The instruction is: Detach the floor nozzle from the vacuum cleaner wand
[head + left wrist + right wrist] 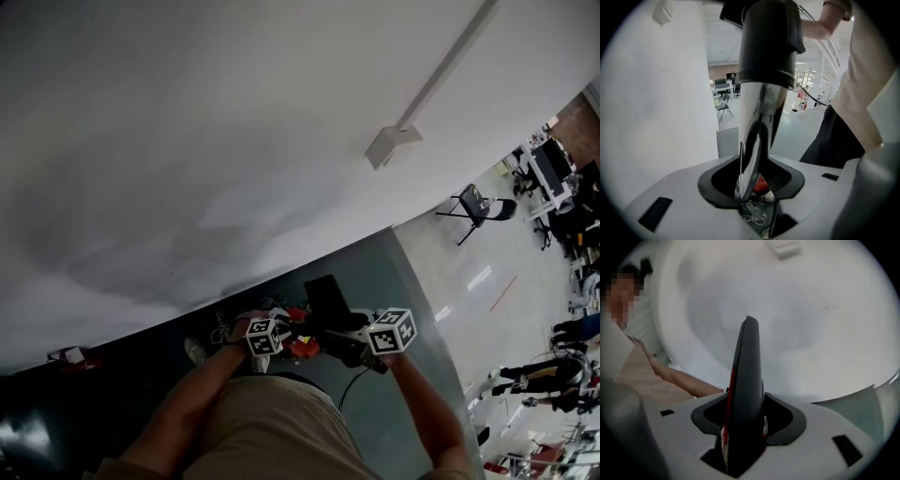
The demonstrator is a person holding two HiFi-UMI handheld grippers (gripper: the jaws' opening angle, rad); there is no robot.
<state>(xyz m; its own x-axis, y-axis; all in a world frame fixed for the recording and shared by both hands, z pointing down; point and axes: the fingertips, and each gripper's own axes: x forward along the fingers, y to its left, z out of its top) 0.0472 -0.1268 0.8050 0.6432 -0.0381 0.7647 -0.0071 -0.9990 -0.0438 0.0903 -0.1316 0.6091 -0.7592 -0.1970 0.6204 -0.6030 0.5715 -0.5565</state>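
Wand (757,136): glossy silver tube, near upright, entering a black collar (766,47); floor nozzle (746,394): black, red-striped, seen edge-on; both held aloft.

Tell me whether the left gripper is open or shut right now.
Shut on the shiny silver metal vacuum wand: in its own view, the left gripper has the wand wedged between both fingers.

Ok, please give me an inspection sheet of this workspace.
Surface: grey floor, dim near the feet.
Job's things: silver wand; black, red-edged nozzle.
Clutter: small items at the wall foot, too dim to name.
Grippers: left gripper shut on wand; right gripper shut on nozzle.
Cables: thin dark cable, it seems, on the floor; white cord under the wand.
Surroundings: white wall, chair, people far right.
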